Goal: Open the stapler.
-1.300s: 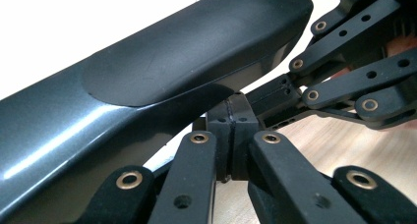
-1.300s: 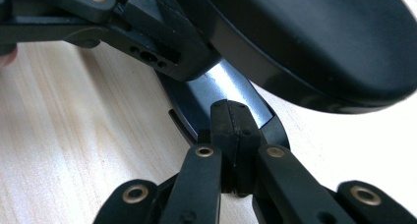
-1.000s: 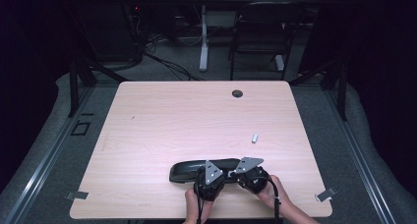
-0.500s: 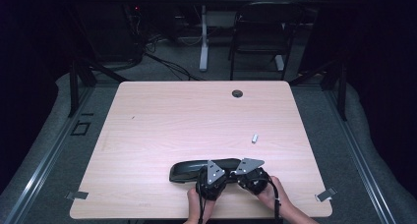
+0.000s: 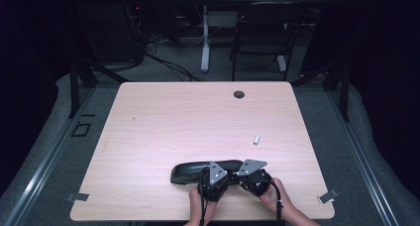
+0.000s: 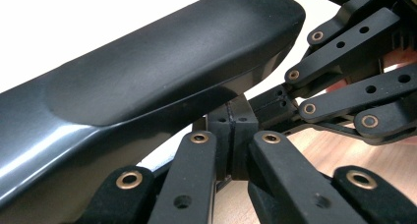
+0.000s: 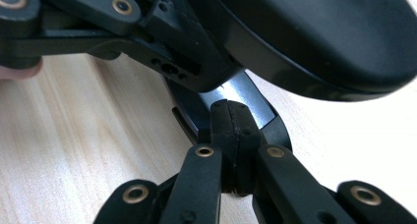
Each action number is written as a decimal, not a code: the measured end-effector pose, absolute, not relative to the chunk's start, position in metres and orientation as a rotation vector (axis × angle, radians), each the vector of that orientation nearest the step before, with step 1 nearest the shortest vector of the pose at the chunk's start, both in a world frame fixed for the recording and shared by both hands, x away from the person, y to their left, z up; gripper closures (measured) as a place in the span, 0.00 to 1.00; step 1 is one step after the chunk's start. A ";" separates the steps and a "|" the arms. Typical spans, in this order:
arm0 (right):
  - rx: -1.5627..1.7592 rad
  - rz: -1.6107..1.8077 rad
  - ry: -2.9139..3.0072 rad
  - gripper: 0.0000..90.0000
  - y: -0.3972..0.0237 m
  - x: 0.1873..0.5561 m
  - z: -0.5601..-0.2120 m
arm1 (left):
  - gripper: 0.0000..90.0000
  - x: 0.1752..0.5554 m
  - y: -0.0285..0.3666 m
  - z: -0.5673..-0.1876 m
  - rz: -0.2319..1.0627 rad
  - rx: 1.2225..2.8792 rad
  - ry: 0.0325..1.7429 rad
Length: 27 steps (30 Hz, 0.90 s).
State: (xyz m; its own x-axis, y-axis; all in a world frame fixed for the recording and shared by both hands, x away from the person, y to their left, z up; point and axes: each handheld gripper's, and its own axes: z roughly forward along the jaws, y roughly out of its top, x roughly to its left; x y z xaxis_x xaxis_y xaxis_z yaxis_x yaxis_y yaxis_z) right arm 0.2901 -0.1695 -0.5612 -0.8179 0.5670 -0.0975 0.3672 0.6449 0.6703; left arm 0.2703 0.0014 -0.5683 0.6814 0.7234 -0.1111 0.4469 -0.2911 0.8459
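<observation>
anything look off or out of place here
Nothing looks spilled or damaged. The black case lies flat near the table's front edge; a small silver piece sits alone to its right, apart from it.

Glossy black on the long case, with a silvery-grey sheen along its lower edge; matte black jaws with brass-coloured rivets on the left gripper and right gripper; pale wood grain across the table; white, possibly light grey, on the small object
</observation>
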 end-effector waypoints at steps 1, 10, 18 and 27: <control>0.745 0.949 2.574 1.00 -0.171 0.291 -0.561 | 1.00 0.271 0.001 -0.569 0.369 1.937 0.903; 0.753 0.968 2.575 1.00 -0.173 0.291 -0.562 | 1.00 0.271 -0.003 -0.567 0.377 1.953 0.939; 0.761 0.977 2.577 1.00 -0.173 0.291 -0.562 | 1.00 0.270 -0.002 -0.566 0.378 1.943 0.930; 0.752 1.002 2.562 1.00 -0.174 0.291 -0.564 | 1.00 0.270 -0.011 -0.573 0.379 1.875 0.963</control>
